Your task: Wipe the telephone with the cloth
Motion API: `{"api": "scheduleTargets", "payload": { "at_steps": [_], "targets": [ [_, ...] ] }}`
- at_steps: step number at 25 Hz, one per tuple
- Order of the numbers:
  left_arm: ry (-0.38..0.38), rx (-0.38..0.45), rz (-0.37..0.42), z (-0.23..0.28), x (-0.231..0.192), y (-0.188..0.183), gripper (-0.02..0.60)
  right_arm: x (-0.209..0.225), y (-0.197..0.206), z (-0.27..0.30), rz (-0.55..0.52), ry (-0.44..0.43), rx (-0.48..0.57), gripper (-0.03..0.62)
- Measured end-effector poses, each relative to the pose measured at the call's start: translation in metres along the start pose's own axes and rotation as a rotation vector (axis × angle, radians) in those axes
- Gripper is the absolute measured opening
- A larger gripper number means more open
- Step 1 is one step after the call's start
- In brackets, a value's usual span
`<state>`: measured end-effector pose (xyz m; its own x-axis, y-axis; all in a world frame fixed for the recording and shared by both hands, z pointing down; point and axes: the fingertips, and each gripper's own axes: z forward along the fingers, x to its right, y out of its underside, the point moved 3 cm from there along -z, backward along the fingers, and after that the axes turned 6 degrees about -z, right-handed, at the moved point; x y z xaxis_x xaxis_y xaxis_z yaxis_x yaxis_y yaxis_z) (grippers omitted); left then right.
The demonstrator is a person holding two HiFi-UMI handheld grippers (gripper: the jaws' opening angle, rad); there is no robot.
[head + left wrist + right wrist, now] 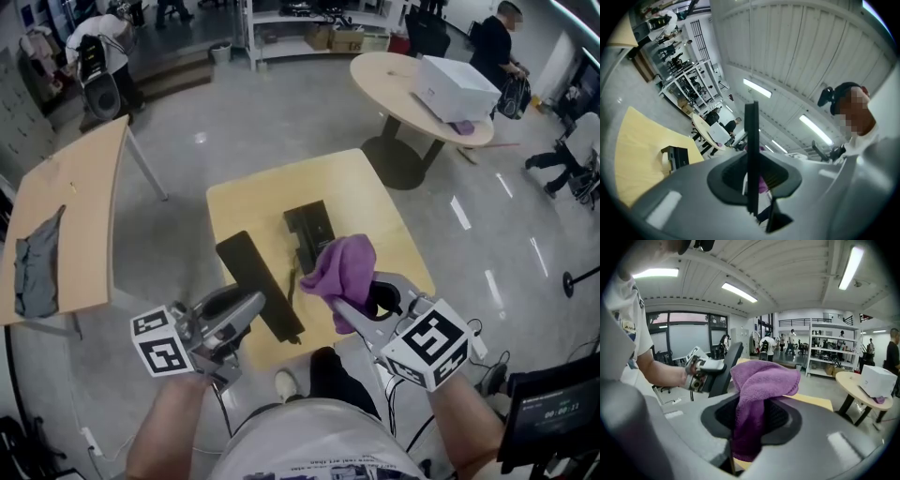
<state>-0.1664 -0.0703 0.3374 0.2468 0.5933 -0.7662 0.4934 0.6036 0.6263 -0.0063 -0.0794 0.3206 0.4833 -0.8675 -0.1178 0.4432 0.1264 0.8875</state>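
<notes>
Telephone handset, pinched edge-on in left claw: right claw, clutching purple cloth at its 3 o'clock, should stroke lengthwise, lightly.

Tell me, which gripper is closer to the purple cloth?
The right. The right gripper has its jaws clamped on the purple cloth, which bunches above them. The left gripper is apart from it, off to its left, gripping a long black slab.

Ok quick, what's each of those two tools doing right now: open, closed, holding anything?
Left tool: closed on a flat black slab.
Right tool: closed on the purple cloth.
</notes>
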Motion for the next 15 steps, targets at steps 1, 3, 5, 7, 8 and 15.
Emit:
{"api": "scheduleTargets", "payload": {
  "at_steps": [1,3,5,7,8,15],
  "targets": [
    [0.006,-0.015,0.002,0.002,0.002,0.005,0.086,0.001,-0.013,0.002,-0.013,-0.002,0.03,0.113],
    [0.019,-0.042,0.002,0.007,0.006,0.015,0.086,0.002,-0.036,0.006,-0.035,-0.006,0.078,0.113],
    [0.033,-0.062,-0.002,0.01,0.009,0.023,0.086,0.001,-0.053,0.009,-0.044,-0.013,0.113,0.114],
    [0.045,-0.077,-0.005,0.013,0.012,0.031,0.086,-0.002,-0.066,0.011,-0.048,-0.026,0.139,0.112],
    [0.05,-0.082,-0.005,0.014,0.013,0.034,0.086,-0.004,-0.07,0.012,-0.051,-0.034,0.146,0.112],
    [0.07,-0.066,-0.007,0.009,0.016,0.032,0.086,-0.024,-0.051,0.016,-0.019,-0.082,0.118,0.114]
  ]
}}
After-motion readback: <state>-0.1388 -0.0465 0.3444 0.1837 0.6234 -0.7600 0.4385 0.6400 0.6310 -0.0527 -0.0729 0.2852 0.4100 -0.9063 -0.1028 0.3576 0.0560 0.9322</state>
